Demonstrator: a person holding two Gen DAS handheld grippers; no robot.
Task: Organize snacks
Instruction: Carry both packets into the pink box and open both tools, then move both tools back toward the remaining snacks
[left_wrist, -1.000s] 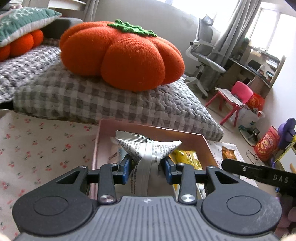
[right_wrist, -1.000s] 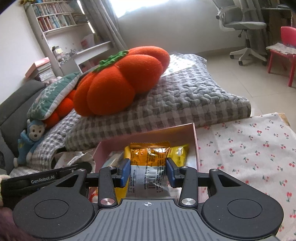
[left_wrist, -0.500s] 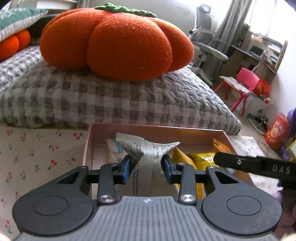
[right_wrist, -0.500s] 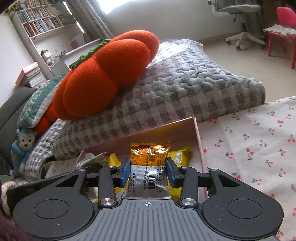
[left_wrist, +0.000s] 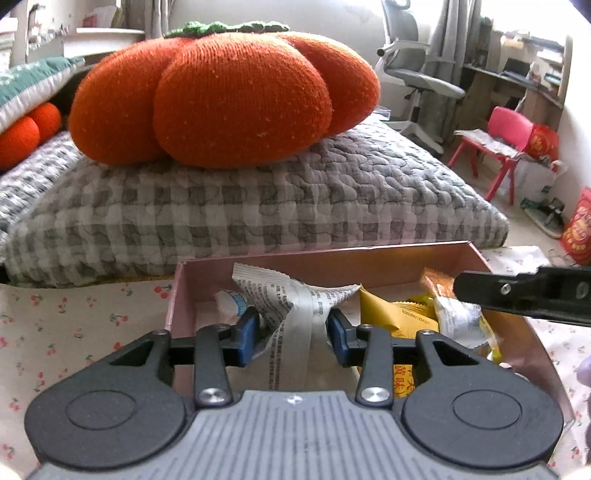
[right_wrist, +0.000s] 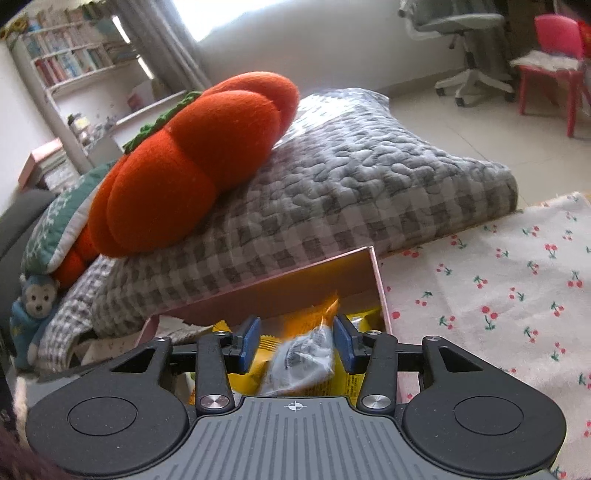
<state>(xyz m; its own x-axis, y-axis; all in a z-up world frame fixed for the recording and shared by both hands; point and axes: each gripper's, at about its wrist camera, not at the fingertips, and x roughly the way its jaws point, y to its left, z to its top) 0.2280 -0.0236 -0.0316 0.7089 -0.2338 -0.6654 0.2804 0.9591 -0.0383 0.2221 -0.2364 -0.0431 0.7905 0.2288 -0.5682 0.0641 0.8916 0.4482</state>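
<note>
A pink box (left_wrist: 332, 258) sits on the cherry-print cloth and holds several snack packets. My left gripper (left_wrist: 291, 328) is shut on a silver printed packet (left_wrist: 295, 306) over the box's left part. Yellow packets (left_wrist: 391, 314) lie to its right. In the right wrist view my right gripper (right_wrist: 295, 338) is open over the box (right_wrist: 376, 273); an orange-and-silver packet (right_wrist: 306, 354) lies tilted and blurred between its fingers, loose, on yellow packets (right_wrist: 266, 347). The right gripper also shows in the left wrist view (left_wrist: 524, 291).
A grey checked cushion (left_wrist: 258, 199) with an orange pumpkin pillow (left_wrist: 225, 96) lies right behind the box. The cherry-print cloth (right_wrist: 498, 295) spreads to the right of the box. An office chair (left_wrist: 417, 74) and a pink child's chair (left_wrist: 502, 144) stand further back.
My right gripper has opened and the orange-and-silver packet has dropped and tilted into the box. Both grippers have moved forward and lower over the box. The left still grips the silver packet.
</note>
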